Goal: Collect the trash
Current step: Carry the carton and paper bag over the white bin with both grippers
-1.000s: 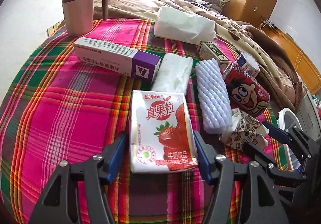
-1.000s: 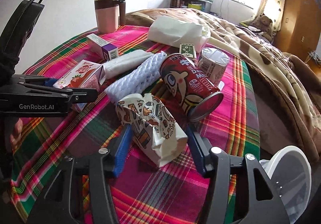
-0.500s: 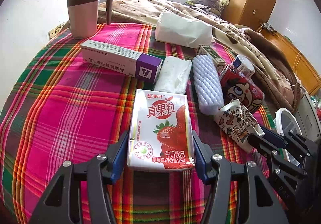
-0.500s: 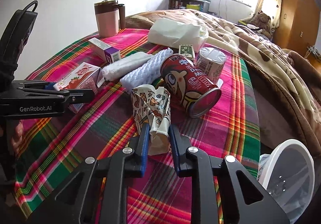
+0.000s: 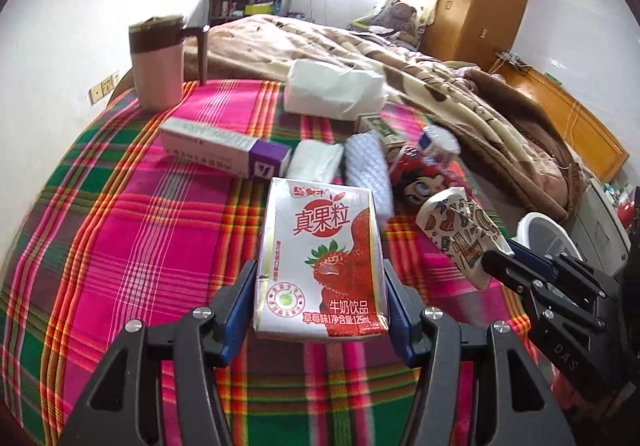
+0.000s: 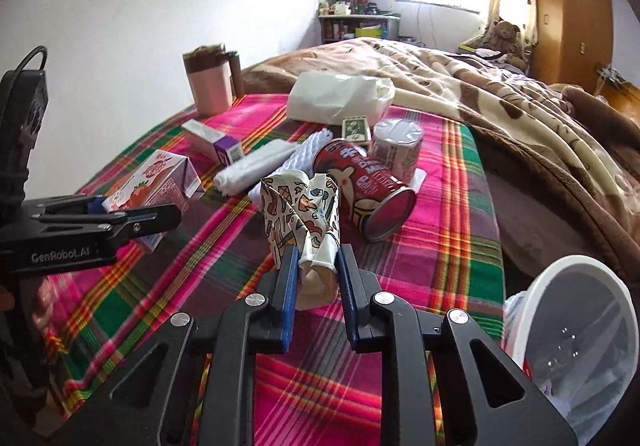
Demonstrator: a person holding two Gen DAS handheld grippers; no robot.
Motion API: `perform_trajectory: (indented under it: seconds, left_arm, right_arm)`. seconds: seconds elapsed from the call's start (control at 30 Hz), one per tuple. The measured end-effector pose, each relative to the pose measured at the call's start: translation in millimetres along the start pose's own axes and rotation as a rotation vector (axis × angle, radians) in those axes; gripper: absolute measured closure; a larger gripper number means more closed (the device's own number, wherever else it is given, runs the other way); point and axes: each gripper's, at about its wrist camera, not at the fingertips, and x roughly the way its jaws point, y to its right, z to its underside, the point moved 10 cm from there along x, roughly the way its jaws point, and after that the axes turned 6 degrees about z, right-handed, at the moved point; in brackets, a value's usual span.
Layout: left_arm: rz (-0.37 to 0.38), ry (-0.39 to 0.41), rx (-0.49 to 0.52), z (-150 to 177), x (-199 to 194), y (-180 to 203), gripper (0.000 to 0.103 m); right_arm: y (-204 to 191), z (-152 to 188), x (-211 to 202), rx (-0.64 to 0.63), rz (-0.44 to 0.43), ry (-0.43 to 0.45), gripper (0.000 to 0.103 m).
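My left gripper [image 5: 318,282] is shut on a strawberry milk carton [image 5: 322,258] and holds it above the plaid tablecloth [image 5: 120,246]. The carton also shows in the right wrist view [image 6: 148,190]. My right gripper [image 6: 318,264] is shut on a crumpled patterned paper cup [image 6: 302,214] and holds it off the cloth; the cup also shows in the left wrist view [image 5: 460,230]. A red drink can [image 6: 362,186] lies on its side behind the cup. A white bin [image 6: 576,330] stands at the lower right beside the table.
On the cloth lie a white foam sleeve [image 5: 366,166], a folded white tissue [image 5: 316,162], a purple-ended box [image 5: 224,146], a small tub [image 6: 396,146] and a tissue pack [image 5: 332,94]. A pink mug [image 5: 158,66] stands at the back left. A bed [image 6: 520,106] lies to the right.
Both grippers have closed, the left on the milk carton and the right on the paper cup. Both items have been lifted off the cloth.
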Motion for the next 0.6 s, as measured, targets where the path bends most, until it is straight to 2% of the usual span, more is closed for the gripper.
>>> perform_trajectory:
  seconds: [0.3,0.6]
  left_arm:
    - [0.061,0.039,0.068,-8.8,-13.6,39.4,0.043]
    - [0.137,0.055,0.162,-12.6,-15.6,98.2,0.043]
  right_arm:
    - [24.8,-3.1,-31.1,0.062,0.046,0.057,0.083]
    - [68.2,4.5,-58.8,0.144,0.137,0.09,0.083]
